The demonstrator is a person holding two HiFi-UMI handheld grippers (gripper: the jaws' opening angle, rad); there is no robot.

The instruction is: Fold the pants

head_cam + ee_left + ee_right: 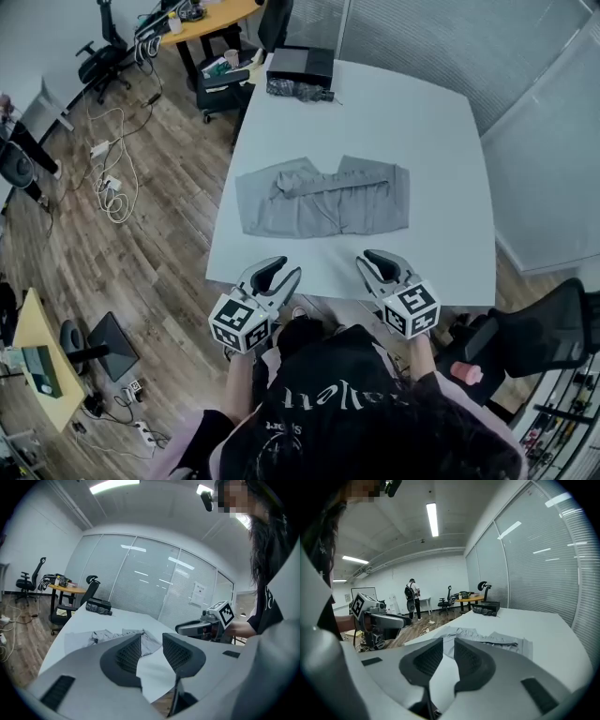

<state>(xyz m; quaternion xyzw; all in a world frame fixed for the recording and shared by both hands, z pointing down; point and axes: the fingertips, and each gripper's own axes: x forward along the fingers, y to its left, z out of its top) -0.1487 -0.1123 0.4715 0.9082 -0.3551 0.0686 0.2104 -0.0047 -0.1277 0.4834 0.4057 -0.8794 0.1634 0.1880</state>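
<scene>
Grey pants (323, 197) lie folded into a wide flat rectangle in the middle of the white table (422, 122), with a rumpled waistband strip across the top. Both grippers hover at the table's near edge, apart from the cloth. My left gripper (281, 270) stands open with nothing between its pads; from its own view (152, 639) the pants (101, 634) lie ahead. My right gripper (380, 258) shows only a narrow gap and holds nothing; its own view (449, 641) looks over the pants (487, 637). Each gripper shows in the other's view.
A black box (300, 66) and a dark bundle (298, 91) sit at the table's far end. A black office chair (534, 328) stands at the right near me. Cables (112, 178) trail over the wooden floor at the left, by a yellow desk (211, 19).
</scene>
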